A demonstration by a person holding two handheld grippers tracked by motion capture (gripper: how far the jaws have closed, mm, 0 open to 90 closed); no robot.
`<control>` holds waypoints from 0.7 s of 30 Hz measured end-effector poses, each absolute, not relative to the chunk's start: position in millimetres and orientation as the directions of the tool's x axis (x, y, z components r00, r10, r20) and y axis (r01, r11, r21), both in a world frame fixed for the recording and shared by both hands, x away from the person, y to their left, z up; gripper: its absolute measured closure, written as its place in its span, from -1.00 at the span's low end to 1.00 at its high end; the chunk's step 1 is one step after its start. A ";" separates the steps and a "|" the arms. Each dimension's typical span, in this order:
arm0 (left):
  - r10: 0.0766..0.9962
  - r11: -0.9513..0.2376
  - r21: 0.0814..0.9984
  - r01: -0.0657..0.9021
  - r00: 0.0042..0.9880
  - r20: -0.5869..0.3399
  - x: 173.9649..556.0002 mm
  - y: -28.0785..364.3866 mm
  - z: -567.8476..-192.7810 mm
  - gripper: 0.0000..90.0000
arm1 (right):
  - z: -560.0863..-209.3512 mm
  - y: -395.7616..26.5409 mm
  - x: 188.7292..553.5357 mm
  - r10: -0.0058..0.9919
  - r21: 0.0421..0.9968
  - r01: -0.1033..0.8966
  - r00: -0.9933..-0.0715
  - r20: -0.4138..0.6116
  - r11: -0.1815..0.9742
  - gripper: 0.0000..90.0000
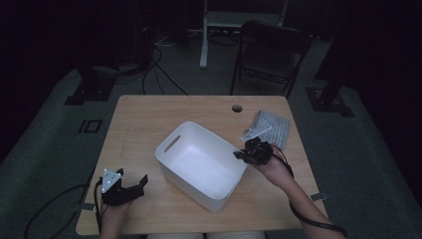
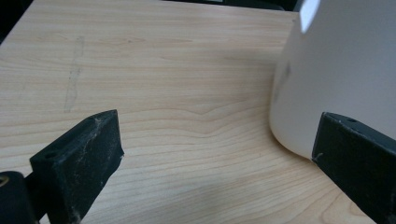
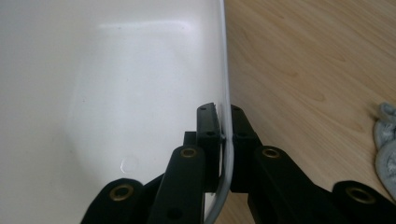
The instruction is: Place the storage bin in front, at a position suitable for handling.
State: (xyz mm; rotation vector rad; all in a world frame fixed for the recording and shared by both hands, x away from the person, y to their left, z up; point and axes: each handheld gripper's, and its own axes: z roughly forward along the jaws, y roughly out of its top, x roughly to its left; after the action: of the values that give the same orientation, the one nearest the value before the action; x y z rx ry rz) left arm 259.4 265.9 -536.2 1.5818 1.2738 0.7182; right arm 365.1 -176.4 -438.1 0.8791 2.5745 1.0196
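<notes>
A white plastic bin with a slot handle sits slanted in the middle of the wooden table. My right gripper is shut on the bin's right rim; in the right gripper view the thin white rim runs between the two black pads, one jaw inside the bin and one outside. My left gripper rests near the table's front left corner, open, with bare wood between its pads. The bin's rounded corner stands just beyond the right jaw, apart from it.
A grey patterned cloth lies at the table's right, behind my right hand, its edge showing in the right gripper view. A cable hole is near the far edge. A folding chair stands beyond the table.
</notes>
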 end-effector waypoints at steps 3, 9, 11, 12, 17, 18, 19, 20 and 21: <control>0.951 0.003 0.921 0.389 0.282 -0.123 257.8 268.6 -532.9 -0.96 | -438.7 -180.2 358.5 0.606 0.684 0.443 -0.796 0.002 0.580 0.92; 0.929 -0.020 0.928 0.373 0.350 -0.121 254.0 262.3 -521.3 -0.96 | -439.3 -186.2 351.5 0.601 0.685 0.439 -0.799 0.002 0.581 0.92; 0.929 -0.027 0.930 0.368 0.353 -0.113 253.3 261.7 -518.4 -0.96 | -438.8 -186.1 350.4 0.604 0.682 0.443 -0.797 0.002 0.582 0.90; 0.928 -0.034 0.934 0.355 0.359 -0.103 252.8 261.4 -515.0 -0.96 | -438.6 -186.1 350.0 0.601 0.681 0.436 -0.799 -0.007 0.588 0.87; 0.915 -0.012 0.947 0.321 0.386 -0.119 251.4 267.8 -496.2 -0.96 | -432.9 -190.2 344.6 0.615 0.729 0.434 -0.788 0.023 0.529 0.66; 0.906 -0.012 0.950 0.313 0.404 -0.122 252.6 269.0 -491.8 -0.96 | -431.6 -190.9 342.9 0.617 0.735 0.433 -0.787 0.026 0.522 0.64; 0.900 -0.010 0.951 0.310 0.417 -0.127 253.6 269.3 -489.2 -0.95 | -429.6 -192.0 339.4 0.621 0.744 0.428 -0.784 0.023 0.513 0.57; 0.889 -0.010 0.951 0.309 0.438 -0.133 255.1 269.4 -485.8 -0.95 | -427.1 -193.8 334.0 0.630 0.757 0.428 -0.776 0.028 0.493 0.52; 0.865 -0.025 0.950 0.310 0.483 -0.134 259.0 267.5 -479.3 -0.95 | -426.0 -195.1 331.0 0.631 0.764 0.421 -0.775 0.023 0.488 0.49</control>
State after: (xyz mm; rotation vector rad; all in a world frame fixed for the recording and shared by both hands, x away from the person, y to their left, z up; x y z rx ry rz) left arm 259.0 267.5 -479.3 1.5878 1.0432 0.6080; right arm 331.0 -195.1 -426.0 0.8953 2.4757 1.1639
